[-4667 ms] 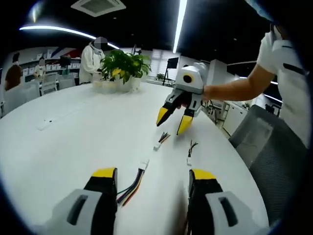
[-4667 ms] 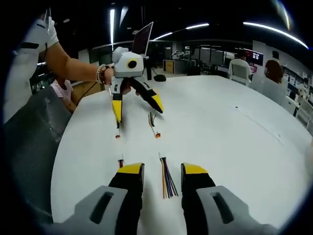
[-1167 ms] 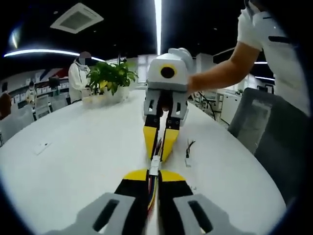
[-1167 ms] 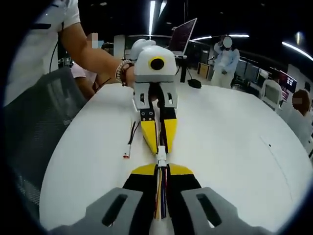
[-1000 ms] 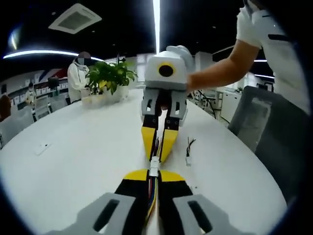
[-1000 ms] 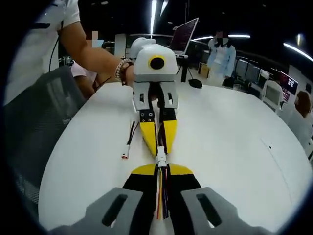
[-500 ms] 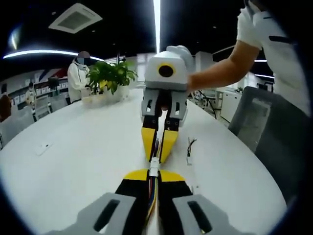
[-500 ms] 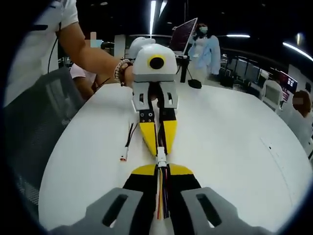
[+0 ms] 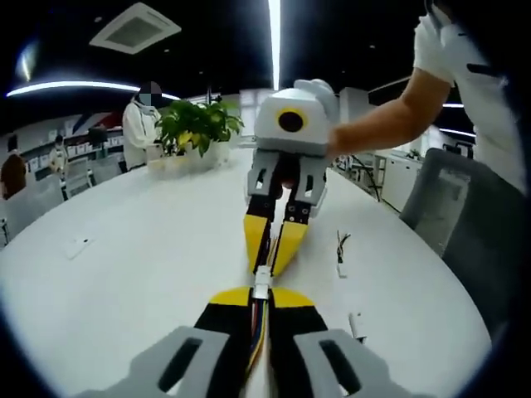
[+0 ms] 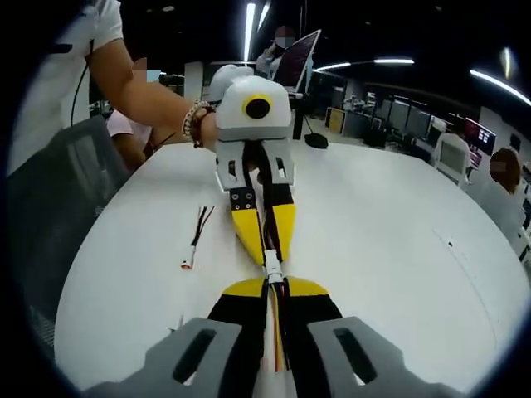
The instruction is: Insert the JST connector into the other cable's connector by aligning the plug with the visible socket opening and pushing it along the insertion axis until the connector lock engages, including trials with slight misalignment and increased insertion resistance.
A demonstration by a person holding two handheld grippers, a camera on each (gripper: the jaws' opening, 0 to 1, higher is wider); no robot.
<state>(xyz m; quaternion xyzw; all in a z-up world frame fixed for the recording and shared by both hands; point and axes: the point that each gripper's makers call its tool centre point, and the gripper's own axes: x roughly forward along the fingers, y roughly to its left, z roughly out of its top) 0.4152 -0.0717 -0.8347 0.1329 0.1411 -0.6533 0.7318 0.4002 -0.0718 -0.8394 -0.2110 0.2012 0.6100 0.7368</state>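
Note:
My left gripper (image 9: 254, 295) is shut on the first cable, whose coloured wires (image 9: 259, 319) run back between its jaws. Its white connector (image 9: 262, 282) sticks out past the tips. Facing it tip to tip, my right gripper (image 9: 266, 265) is shut on the second cable. In the right gripper view the right gripper (image 10: 267, 287) grips red and yellow wires (image 10: 276, 332), with the white connectors (image 10: 271, 269) meeting in line just ahead of it and the left gripper (image 10: 264, 254) opposite. The joint is too small to tell how deep the plug sits.
All this is above a round white table (image 9: 124, 249). A spare cable (image 9: 341, 255) and a small white piece (image 9: 355, 323) lie to the right; the spare cable (image 10: 193, 240) lies left. A potted plant (image 9: 199, 128) stands far back. A grey chair (image 9: 469, 240) is beside the table.
Since 4.7 s ago both grippers have shut on their cables and come tip to tip. Over the last second they stay together; both views have shifted slightly.

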